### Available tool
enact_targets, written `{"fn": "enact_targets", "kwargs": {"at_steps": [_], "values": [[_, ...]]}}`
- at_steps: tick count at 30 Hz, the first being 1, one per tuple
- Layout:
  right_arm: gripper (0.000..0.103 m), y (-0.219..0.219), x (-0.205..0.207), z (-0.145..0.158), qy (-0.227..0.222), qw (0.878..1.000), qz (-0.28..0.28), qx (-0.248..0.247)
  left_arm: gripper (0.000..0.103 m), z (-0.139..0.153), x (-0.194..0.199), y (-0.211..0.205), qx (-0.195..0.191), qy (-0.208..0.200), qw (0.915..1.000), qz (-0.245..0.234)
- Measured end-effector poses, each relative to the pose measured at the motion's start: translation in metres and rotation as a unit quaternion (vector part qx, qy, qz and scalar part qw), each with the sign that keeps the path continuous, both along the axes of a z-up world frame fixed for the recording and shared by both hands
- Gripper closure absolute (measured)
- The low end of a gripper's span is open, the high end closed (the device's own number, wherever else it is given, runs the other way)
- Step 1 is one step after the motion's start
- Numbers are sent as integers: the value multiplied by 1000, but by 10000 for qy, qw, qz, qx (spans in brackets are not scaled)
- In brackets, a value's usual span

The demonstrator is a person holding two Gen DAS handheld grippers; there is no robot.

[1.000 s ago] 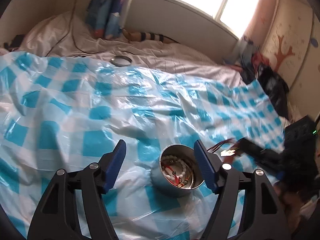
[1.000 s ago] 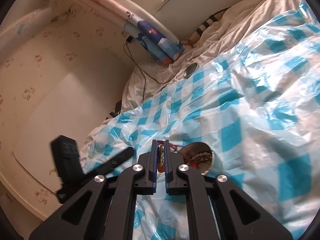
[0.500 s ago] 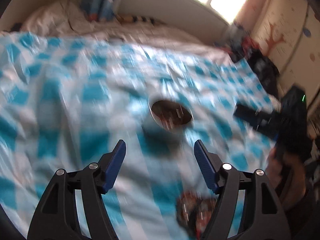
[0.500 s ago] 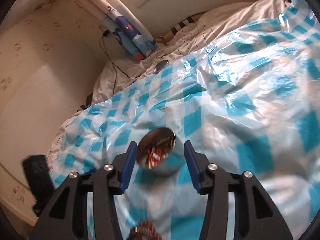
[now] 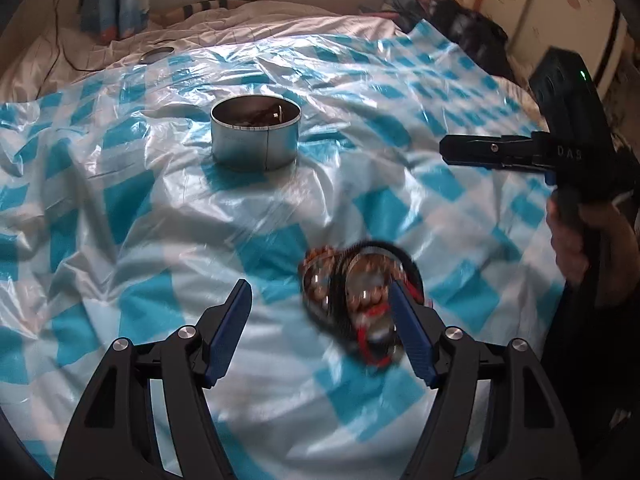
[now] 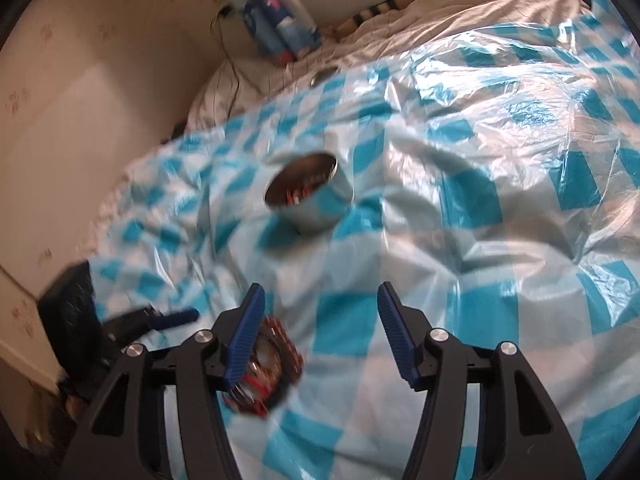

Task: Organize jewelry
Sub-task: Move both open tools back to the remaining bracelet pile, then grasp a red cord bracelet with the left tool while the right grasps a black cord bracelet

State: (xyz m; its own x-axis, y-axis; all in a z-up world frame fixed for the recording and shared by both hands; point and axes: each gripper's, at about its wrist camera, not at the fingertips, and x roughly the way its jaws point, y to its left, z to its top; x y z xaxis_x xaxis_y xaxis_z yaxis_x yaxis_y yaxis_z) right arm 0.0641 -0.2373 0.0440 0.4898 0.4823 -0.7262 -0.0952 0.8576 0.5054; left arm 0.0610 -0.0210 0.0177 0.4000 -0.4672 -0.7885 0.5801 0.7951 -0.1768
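Note:
A round metal tin with red and beaded jewelry inside stands on the blue-and-white checked plastic sheet. Nearer to me lies a pile of bracelets, brown beads, silvery balls and a red cord. My left gripper is open, and the pile touches the inner side of its right finger. My right gripper has its jaws opening with nothing between them; the pile sits by its left finger. In the left wrist view the right gripper shows at the right edge, held by a hand.
The sheet covers a bed with white bedding. A flat metal lid lies at the sheet's far edge. Blue patterned curtains and a cable are at the back; a dark bag sits at far right.
Both grippers pulled back from the tin, which now stands farther off. The right gripper went from shut on a jewelry piece to open and empty. The bracelet pile came into view.

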Motion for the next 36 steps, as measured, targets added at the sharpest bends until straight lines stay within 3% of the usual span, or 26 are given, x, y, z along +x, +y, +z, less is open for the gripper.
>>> {"fn": "enact_targets", "kwargs": {"at_steps": [4, 12, 17, 24, 26, 28, 31, 36], "values": [[37, 12, -5, 4, -72, 9996, 243, -150, 36, 3, -17, 0, 151, -25, 9992, -375], [37, 35, -8, 9, -115, 9983, 531, -228, 36, -12, -33, -16, 132, 127, 9994, -282], [37, 32, -8, 8, -99, 9985, 495, -216, 56, -20, -38, -28, 337, -6, 9994, -110], [36, 35, -7, 9, -123, 9982, 546, -202, 82, -28, -29, -21, 120, 279, 9995, 63], [36, 36, -7, 9, -118, 9982, 552, -206, 100, -29, -29, -21, 14, 384, 9993, 3], [36, 36, -7, 9, -109, 9982, 551, -197, 100, -28, -30, -20, -185, 523, 9984, -115], [36, 36, -7, 8, -102, 9981, 565, -219, 100, -22, -34, -24, -221, 424, 9985, -285], [36, 36, -7, 2, -7, 9979, 564, -312, 100, -1, -31, -9, -608, 258, 9974, -277]]}}
